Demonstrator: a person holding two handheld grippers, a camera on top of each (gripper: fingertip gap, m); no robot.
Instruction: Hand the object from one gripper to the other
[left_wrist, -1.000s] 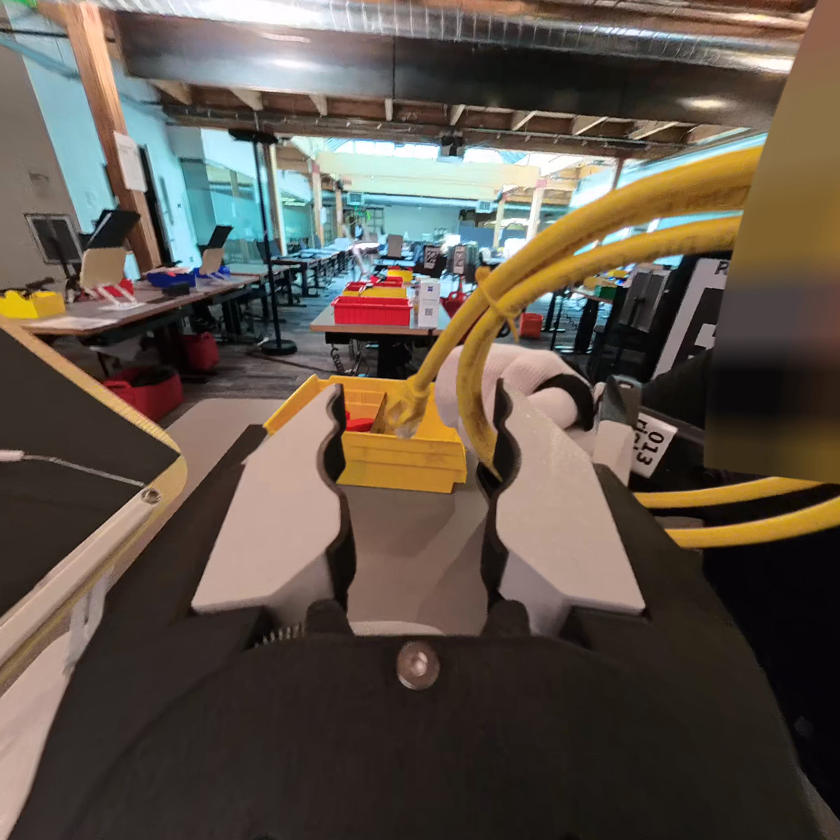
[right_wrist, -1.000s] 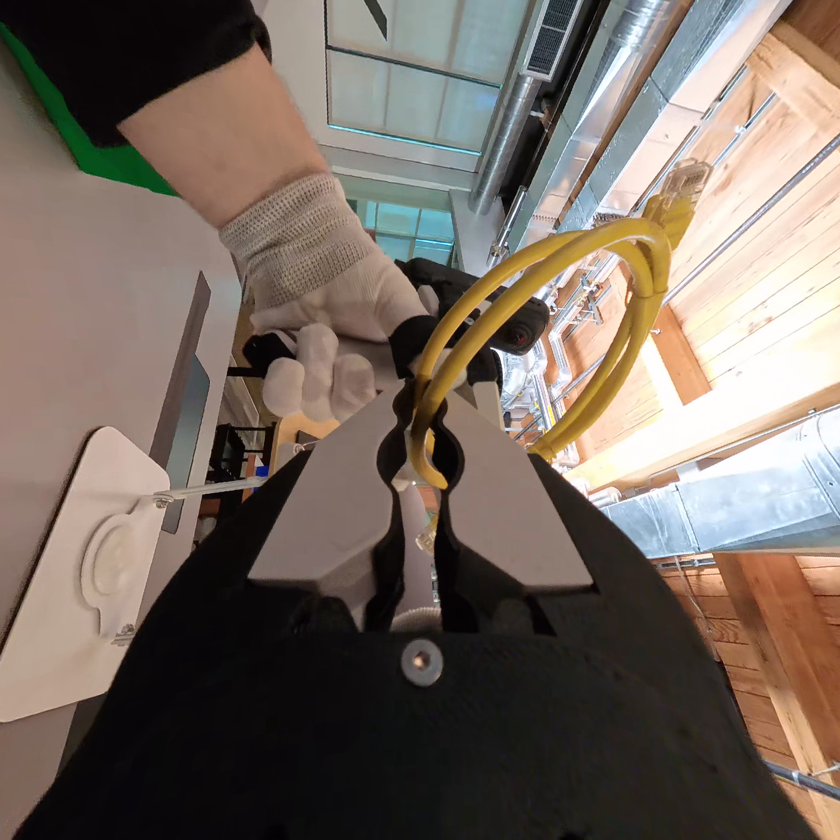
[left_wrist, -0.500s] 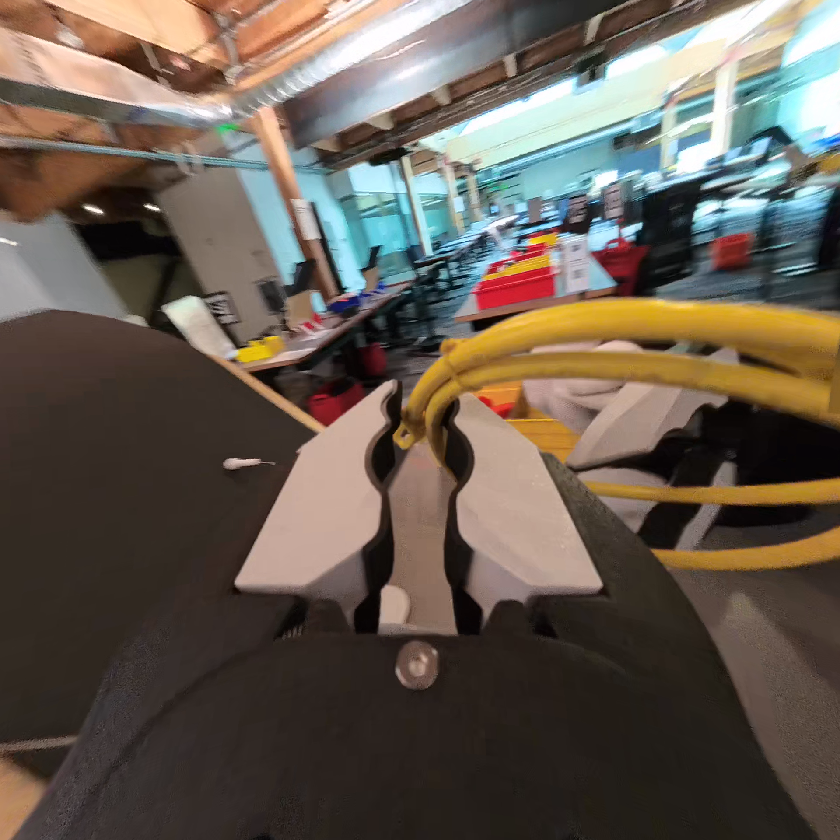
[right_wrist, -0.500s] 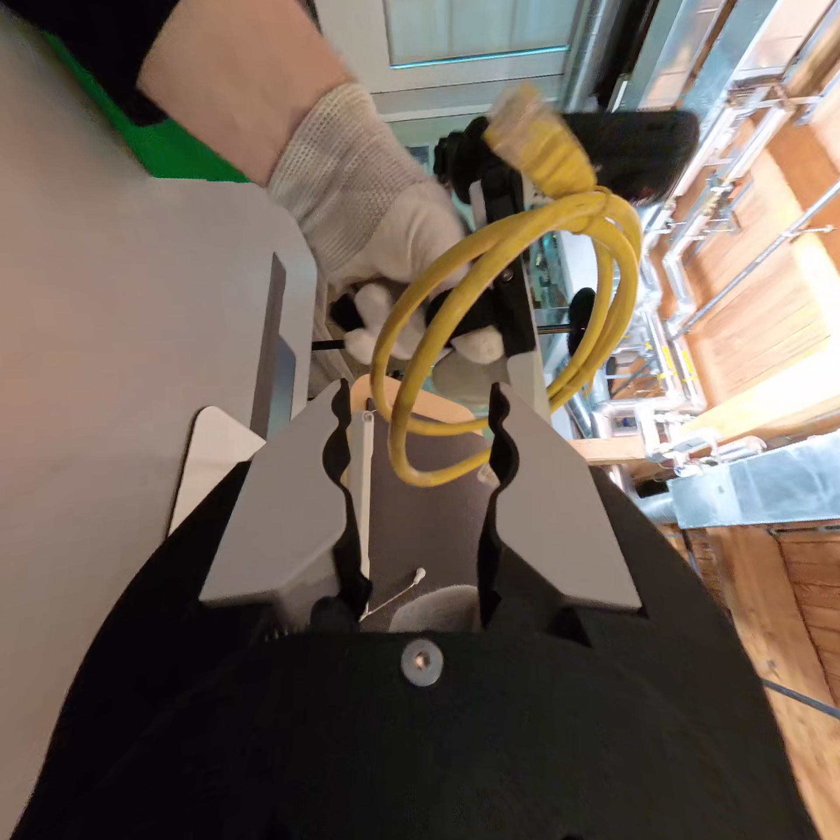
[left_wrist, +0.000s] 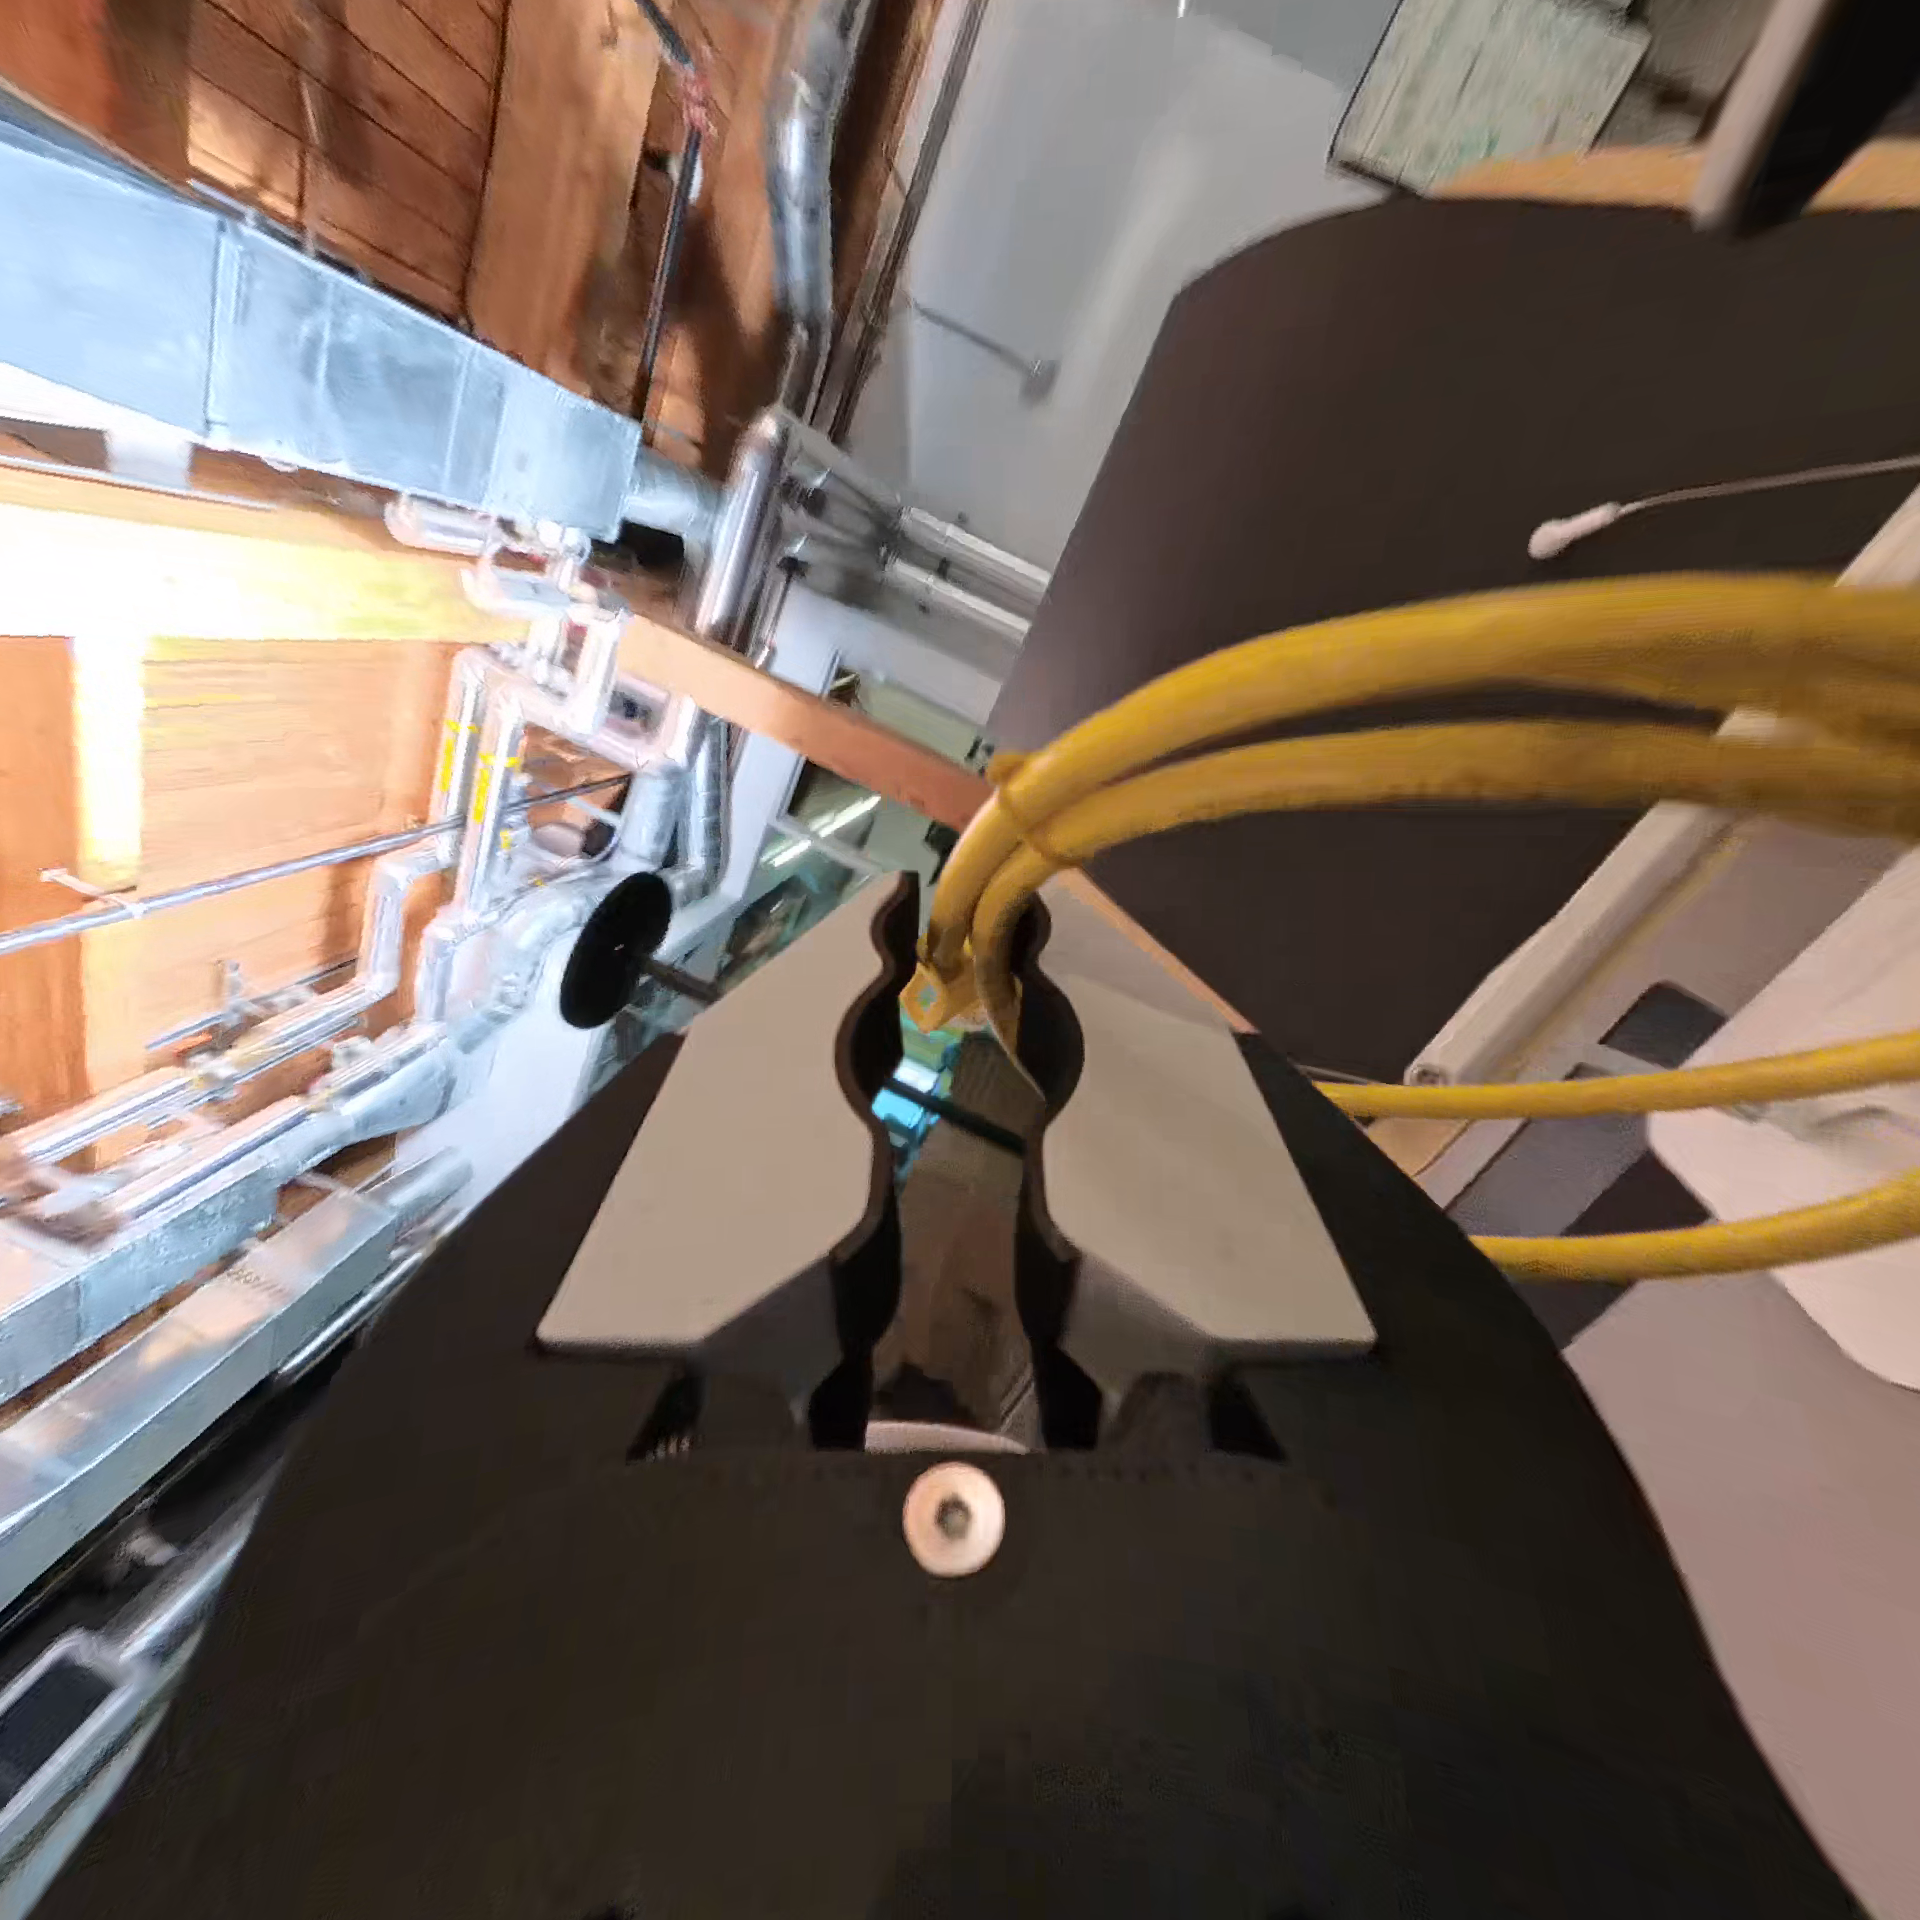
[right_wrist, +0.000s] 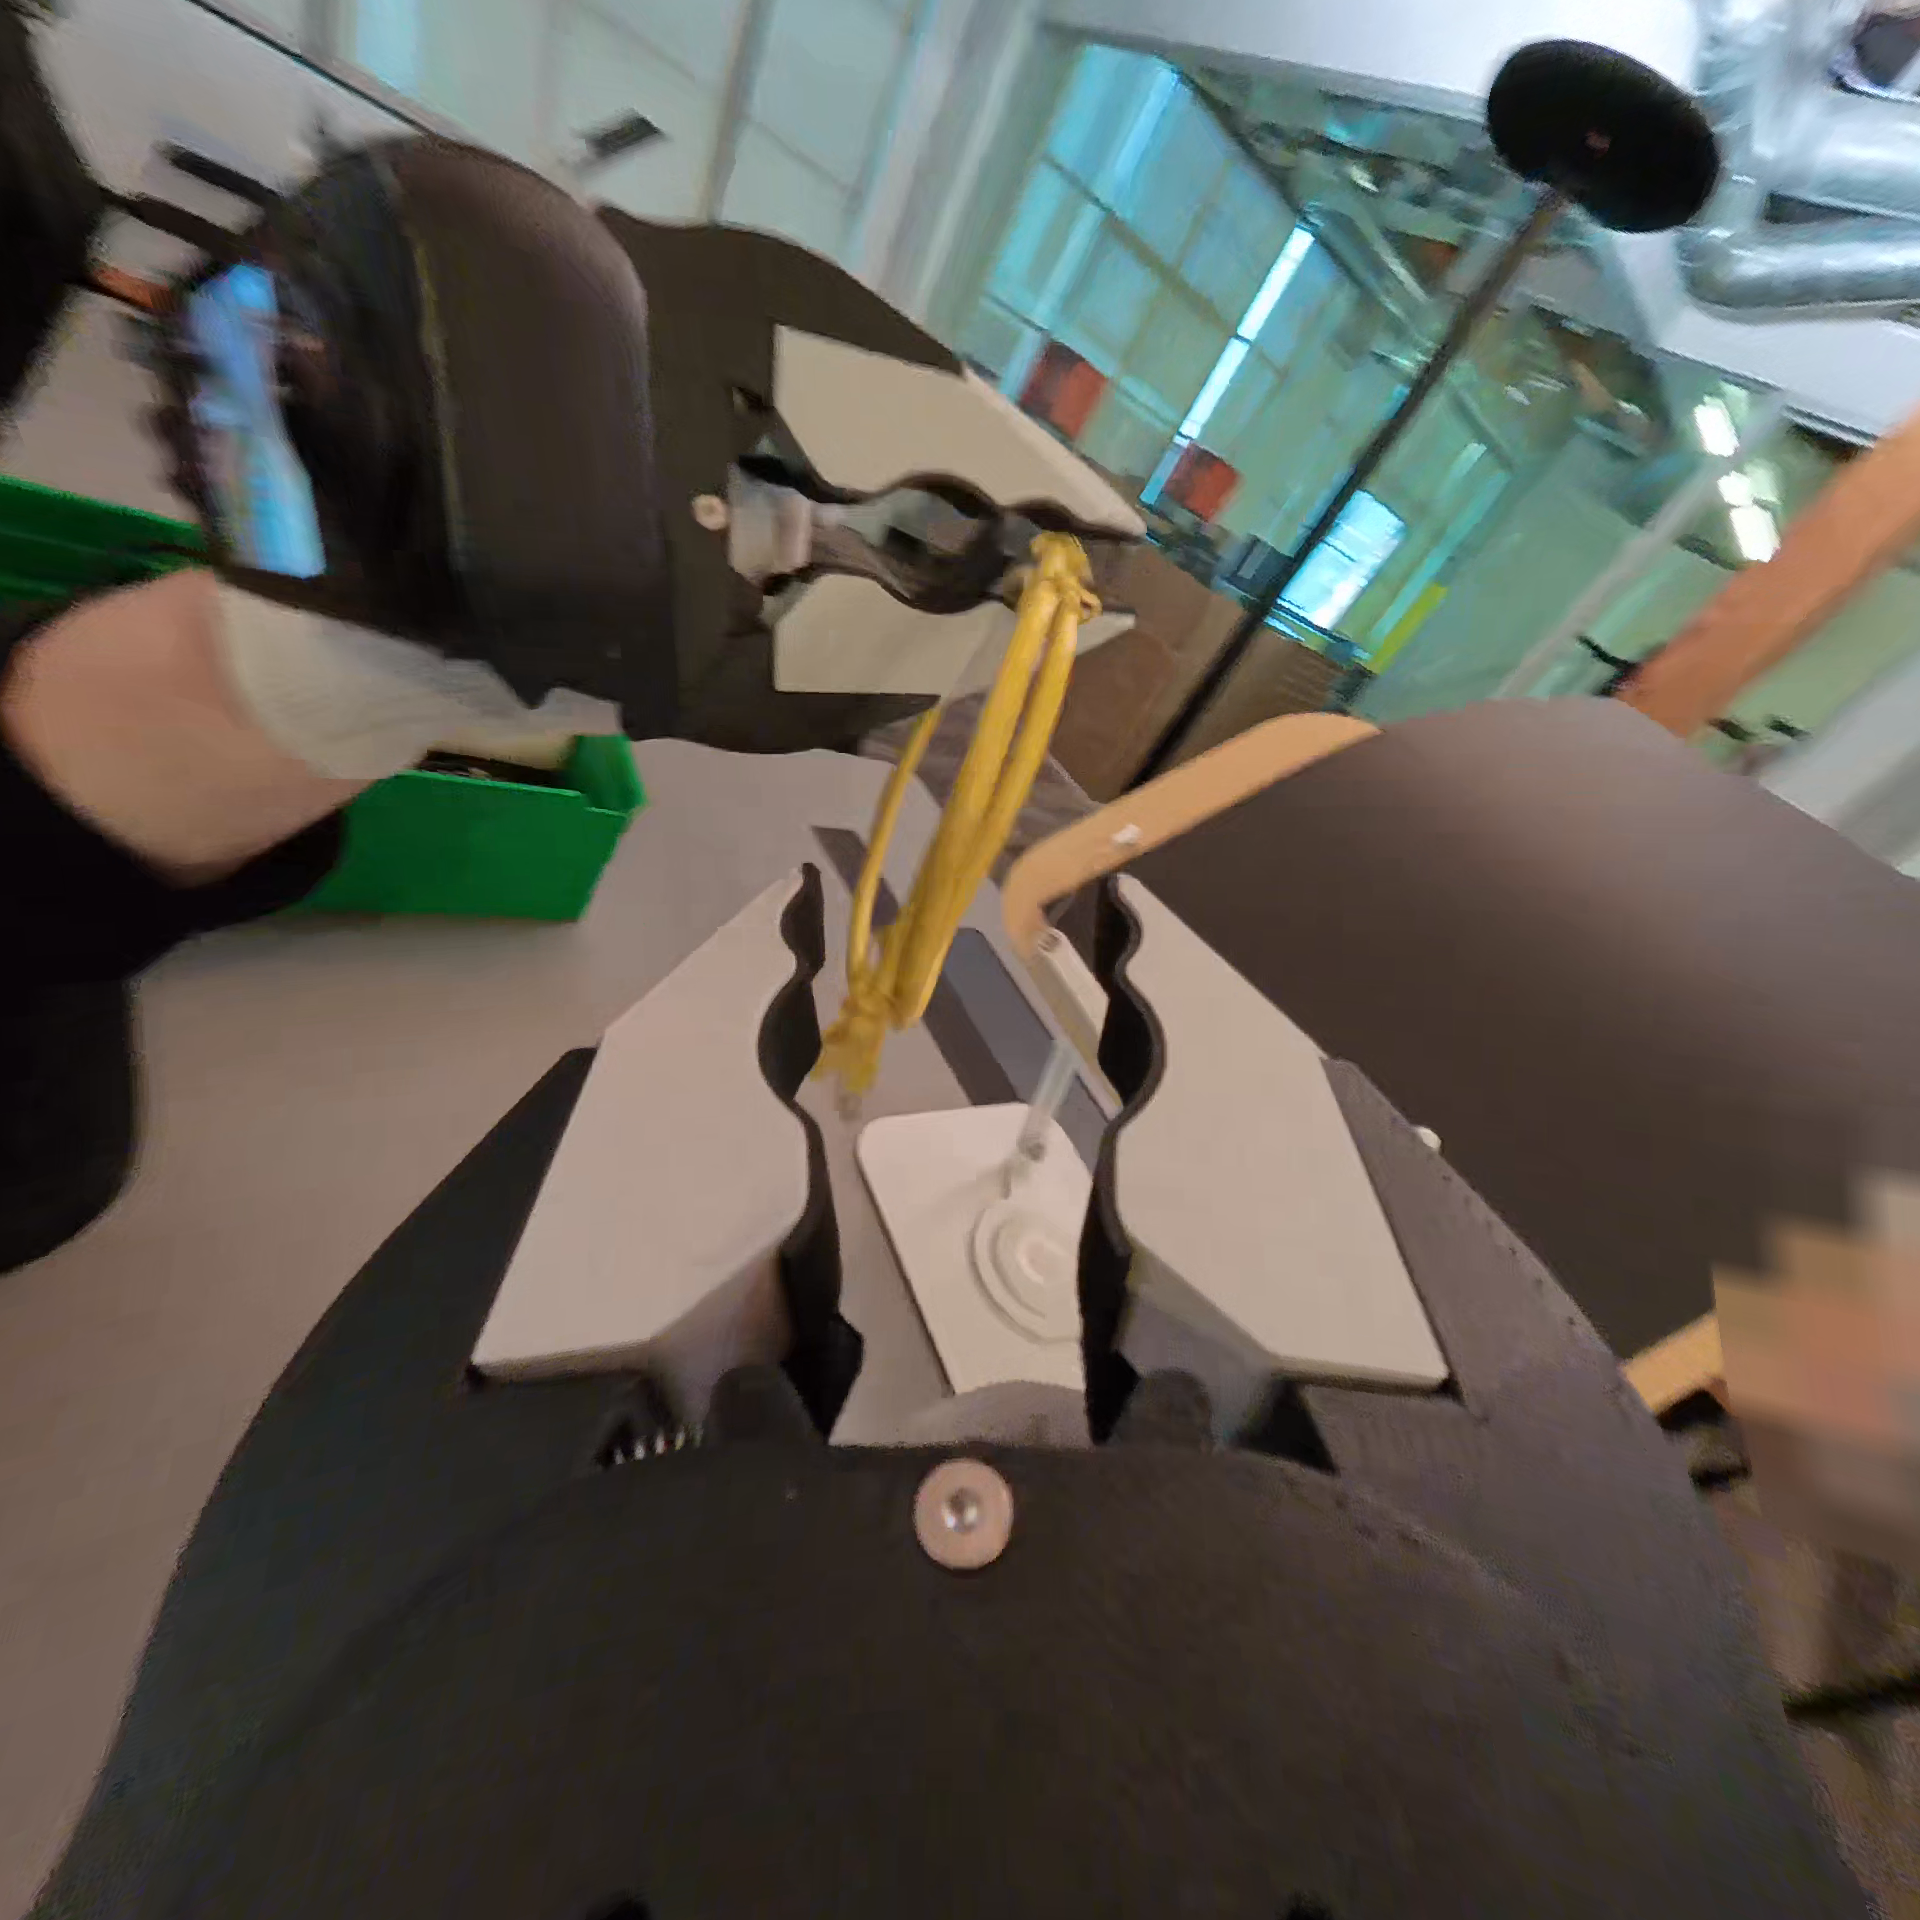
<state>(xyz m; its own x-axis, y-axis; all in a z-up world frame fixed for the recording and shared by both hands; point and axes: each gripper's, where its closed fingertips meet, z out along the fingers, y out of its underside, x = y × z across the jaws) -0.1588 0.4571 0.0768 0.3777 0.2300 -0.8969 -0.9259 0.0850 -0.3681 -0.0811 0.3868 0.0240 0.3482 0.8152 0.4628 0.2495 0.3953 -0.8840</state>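
Yellow cable (left_wrist: 1351, 707), a coiled and tied patch lead, was pinched at the tips of the left gripper (left_wrist: 971, 935). The jaws were nearly closed, with only a narrow slot behind the bundle. From the right wrist view the same left gripper (right_wrist: 1049, 566) sat up and to the far left, carried by a gloved hand (right_wrist: 343, 686), with the cable (right_wrist: 987, 790) hanging from its tips.

The right gripper (right_wrist: 961, 914) stood wide open and held nothing. The lower end of the coil, where the strands were knotted together with a plug, dangled in the gap between its fingers, close to the left finger (right_wrist: 675, 1143); contact could not be told.

Gripped by one end of the loop, the coil hung free, probably so the other gripper had room to let go and back away. Its long axis ran from the left gripper's tips down and nearer toward the right gripper, the plug end pointing down at the grey table (right_wrist: 312, 1039).

Beyond lay a green bin (right_wrist: 478, 852) at far left and a black panel (right_wrist: 1507, 935) to the right. The handover looked effectively done.
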